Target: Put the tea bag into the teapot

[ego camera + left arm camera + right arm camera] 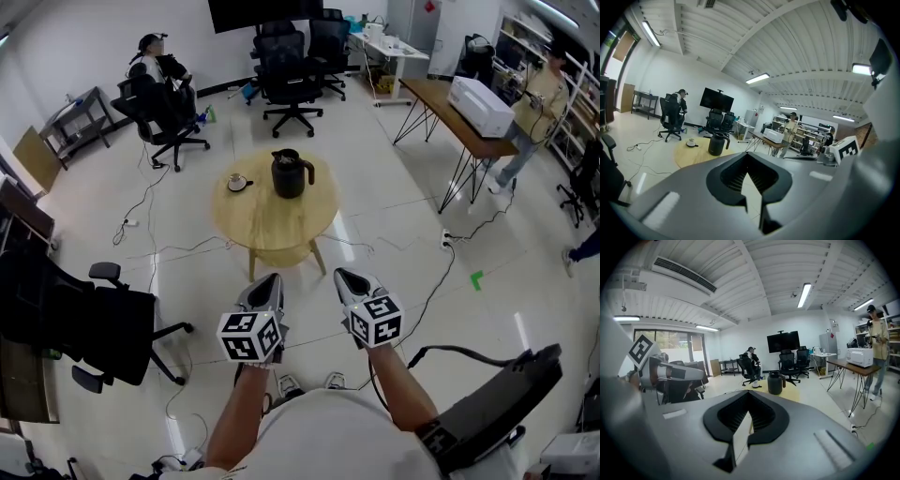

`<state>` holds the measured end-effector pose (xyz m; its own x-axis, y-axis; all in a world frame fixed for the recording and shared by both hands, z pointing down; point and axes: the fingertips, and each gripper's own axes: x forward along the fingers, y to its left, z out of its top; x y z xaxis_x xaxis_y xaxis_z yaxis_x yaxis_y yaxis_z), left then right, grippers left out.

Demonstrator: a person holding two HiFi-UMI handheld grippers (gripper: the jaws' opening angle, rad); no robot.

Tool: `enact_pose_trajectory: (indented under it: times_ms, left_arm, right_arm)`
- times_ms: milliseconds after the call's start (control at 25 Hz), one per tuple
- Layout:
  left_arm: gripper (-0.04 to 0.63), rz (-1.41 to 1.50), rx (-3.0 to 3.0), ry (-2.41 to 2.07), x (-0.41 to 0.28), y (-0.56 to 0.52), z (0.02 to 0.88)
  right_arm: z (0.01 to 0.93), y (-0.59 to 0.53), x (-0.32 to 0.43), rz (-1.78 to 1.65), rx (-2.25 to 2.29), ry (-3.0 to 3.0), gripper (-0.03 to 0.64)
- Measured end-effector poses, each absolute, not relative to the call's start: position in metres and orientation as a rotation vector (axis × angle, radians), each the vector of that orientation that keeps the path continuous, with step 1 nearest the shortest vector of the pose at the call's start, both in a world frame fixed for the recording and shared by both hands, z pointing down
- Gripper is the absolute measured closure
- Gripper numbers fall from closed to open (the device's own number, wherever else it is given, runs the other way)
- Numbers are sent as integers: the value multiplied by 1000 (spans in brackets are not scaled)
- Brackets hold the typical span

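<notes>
A black teapot [291, 173] with its lid on stands upright on the far half of a round wooden table [281, 230]. Left of it lies a small white dish [239, 183] with something small on it, too small to identify. Both grippers hang over the floor short of the table's near edge, apart from everything. My left gripper [272, 279] and right gripper [344, 274] are shut and hold nothing. The left gripper view shows the teapot [716, 143] and dish [692, 142] far beyond the closed tips [749, 154]. In the right gripper view the teapot [775, 383] stands past the closed tips [749, 393].
A black office chair [89, 323] stands at my left and another chair [497, 403] at my lower right. Cables [155, 248] trail over the floor around the table. A desk with a white printer [480, 105] stands at the right. A person sits at the back left, and another stands at the right.
</notes>
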<state>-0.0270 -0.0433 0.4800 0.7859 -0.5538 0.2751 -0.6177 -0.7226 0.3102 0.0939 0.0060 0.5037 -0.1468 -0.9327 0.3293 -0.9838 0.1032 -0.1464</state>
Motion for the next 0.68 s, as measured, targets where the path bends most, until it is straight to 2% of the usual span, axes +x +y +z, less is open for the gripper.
enact_pose_trajectory:
  times_ms: [680]
  left_arm:
    - [583, 250, 2620, -861, -15, -65, 478]
  right_arm:
    - [495, -14, 99, 477, 1947, -2205, 617]
